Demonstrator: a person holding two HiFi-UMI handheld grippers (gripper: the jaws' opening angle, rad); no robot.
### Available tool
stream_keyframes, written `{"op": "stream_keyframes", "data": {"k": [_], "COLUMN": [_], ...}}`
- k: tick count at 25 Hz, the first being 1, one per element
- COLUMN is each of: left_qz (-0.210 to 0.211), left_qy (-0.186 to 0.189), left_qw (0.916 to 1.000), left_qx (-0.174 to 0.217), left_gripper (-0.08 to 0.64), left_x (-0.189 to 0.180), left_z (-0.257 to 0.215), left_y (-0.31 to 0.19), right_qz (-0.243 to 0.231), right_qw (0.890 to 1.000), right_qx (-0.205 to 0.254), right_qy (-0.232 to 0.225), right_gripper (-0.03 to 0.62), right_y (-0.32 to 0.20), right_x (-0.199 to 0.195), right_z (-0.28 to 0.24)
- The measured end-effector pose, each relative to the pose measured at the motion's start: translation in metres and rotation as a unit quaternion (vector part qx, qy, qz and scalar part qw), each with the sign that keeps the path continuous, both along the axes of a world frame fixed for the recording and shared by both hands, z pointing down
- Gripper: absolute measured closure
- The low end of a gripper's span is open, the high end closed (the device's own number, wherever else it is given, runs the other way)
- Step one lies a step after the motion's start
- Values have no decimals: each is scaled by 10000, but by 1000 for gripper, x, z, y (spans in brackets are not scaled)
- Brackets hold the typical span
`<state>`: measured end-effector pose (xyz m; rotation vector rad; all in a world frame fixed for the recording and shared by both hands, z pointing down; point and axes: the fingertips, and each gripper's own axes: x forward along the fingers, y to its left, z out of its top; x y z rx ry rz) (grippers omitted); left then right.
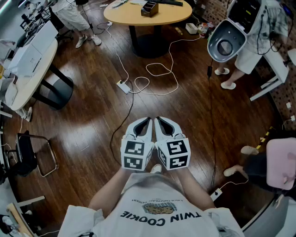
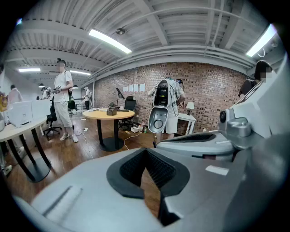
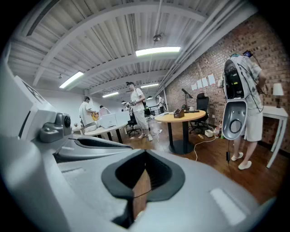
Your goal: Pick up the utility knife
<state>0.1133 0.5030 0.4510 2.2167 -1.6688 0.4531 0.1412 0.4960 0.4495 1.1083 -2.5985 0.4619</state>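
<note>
At the far left of the head view a curved white table (image 1: pixel 32 65) stands on the dark wooden floor (image 1: pixel 83 120). A power strip (image 1: pixel 123 86) lies on the boards further in, and a white cable (image 1: pixel 159 74) loops away from it.

The left gripper (image 1: pixel 142 126) is held low in front of the person's chest, pointing away from the body. In the left gripper view, the left gripper (image 2: pixel 146 152) has its dark pads (image 2: pixel 158 167) drawn together at the tips, with only floor showing through the narrow wedge between them. Just beside it, almost touching, the right gripper (image 1: pixel 164 126) is held the same way. In the right gripper view, the right gripper (image 3: pixel 145 156) is likewise closed on nothing.

Beyond both stands a round table (image 1: pixel 138 16) with a small box (image 1: pixel 150 8) on top. The utility knife cannot be made out in any view, and nothing lies near either pair of fingers.
</note>
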Motion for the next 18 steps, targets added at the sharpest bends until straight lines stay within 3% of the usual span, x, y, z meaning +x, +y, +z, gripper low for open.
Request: {"op": "stream_keyframes", "data": {"k": [8,18], "left_qz": [134,517], "left_qy": [140,337], "left_qw": [9998,9981], "left_qx": [32,18], "left_gripper": [554,554], "left_x": [-31,-103], "left_z": [-2,-18], "left_y": [-76,-175], "right_qz": [178,563], "right_qw": [9997,9979], "right_qx": [2,-34], "right_qy": [147,312], "right_gripper": [592,592], "right_y": [-75,-171], "right_x": [-30,-102], "right_z": [-2,-17]}}
